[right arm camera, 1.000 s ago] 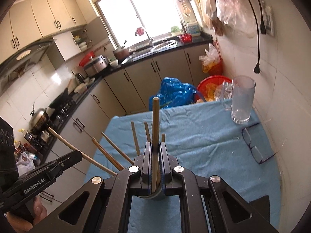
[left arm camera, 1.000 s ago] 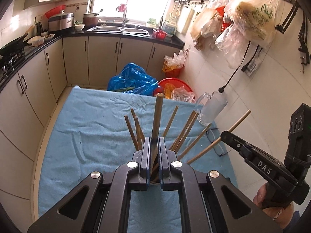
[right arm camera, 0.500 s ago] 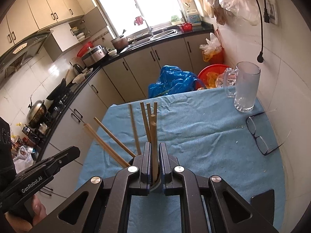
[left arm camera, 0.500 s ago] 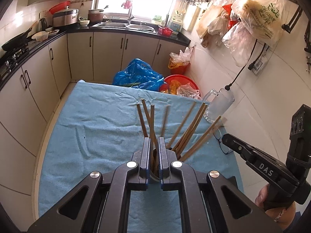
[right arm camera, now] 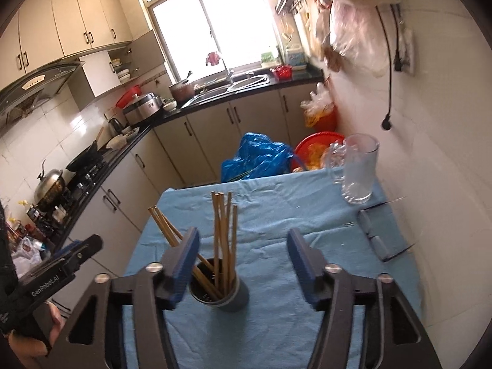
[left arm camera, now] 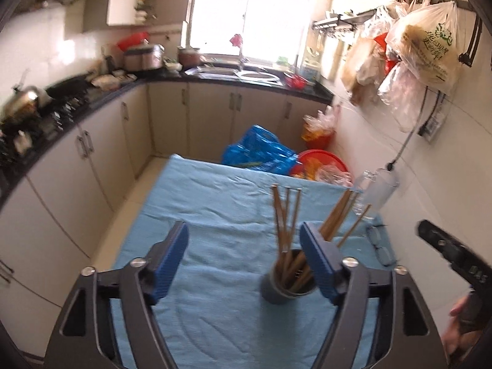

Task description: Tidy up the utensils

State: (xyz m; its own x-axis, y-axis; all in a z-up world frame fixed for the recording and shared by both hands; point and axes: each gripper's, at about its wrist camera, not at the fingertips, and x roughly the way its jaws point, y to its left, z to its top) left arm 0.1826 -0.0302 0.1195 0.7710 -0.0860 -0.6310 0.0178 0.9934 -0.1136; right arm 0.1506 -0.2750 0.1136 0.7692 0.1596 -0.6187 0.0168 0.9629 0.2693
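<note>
Standing in the holder point(right arm camera: 219, 292), chopsticks point(right arm camera: 225, 240) sit between both spread, empty grippers' fingers; only the right view shows the mug point(right arm camera: 358, 169) sharply

glass mug point(right arm camera: 358, 169) | eyeglasses point(right arm camera: 379, 240) | blue cloth point(right arm camera: 276, 215) | blue bag point(right arm camera: 258, 156)

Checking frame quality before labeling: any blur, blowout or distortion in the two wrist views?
Left wrist: motion blur smears the counter and chopsticks; window blown out; fisheye bends the cabinets. Right wrist: sharper, holder and glass mug read clearly, though the hanging bags at top right smear and the window clips to white.
</note>
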